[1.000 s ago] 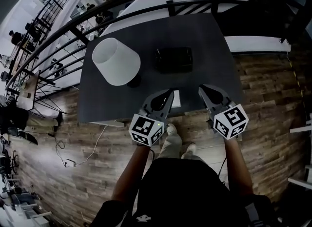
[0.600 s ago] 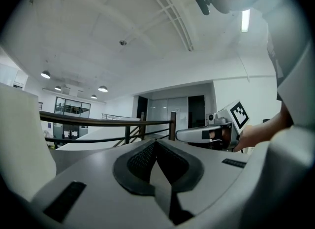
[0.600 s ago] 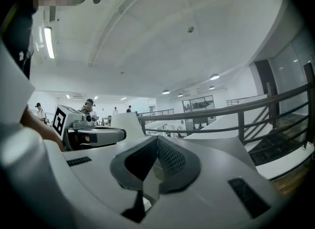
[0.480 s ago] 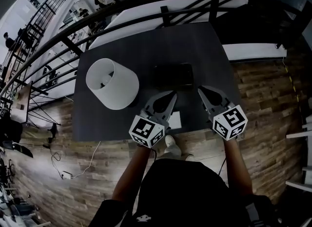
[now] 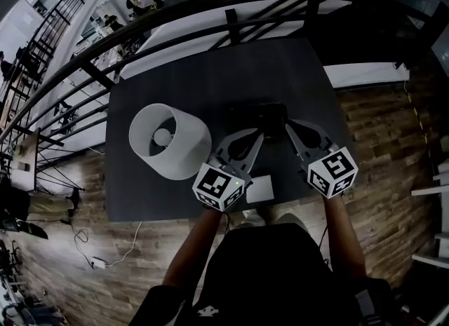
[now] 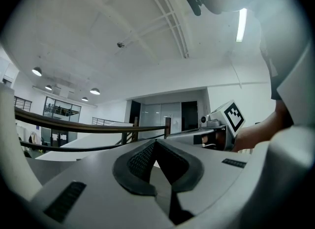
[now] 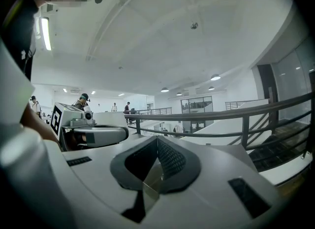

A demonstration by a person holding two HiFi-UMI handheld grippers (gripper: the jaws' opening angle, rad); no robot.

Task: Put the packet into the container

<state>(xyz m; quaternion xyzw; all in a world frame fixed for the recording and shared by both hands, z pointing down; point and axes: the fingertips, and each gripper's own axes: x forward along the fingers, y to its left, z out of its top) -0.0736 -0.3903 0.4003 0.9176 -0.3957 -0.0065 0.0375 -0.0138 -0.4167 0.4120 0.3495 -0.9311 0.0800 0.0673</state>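
Dark table (image 5: 210, 83), white lampshade (image 5: 170, 141), black container (image 5: 257, 116)

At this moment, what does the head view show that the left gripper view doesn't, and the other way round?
Head view only: the dark table, the white lamp, the black container, and the white packet lying near the table's front edge.
Left gripper view only: the ceiling with its lights.
Both: the railing, the left gripper with its jaws together and nothing between them, and the right gripper.
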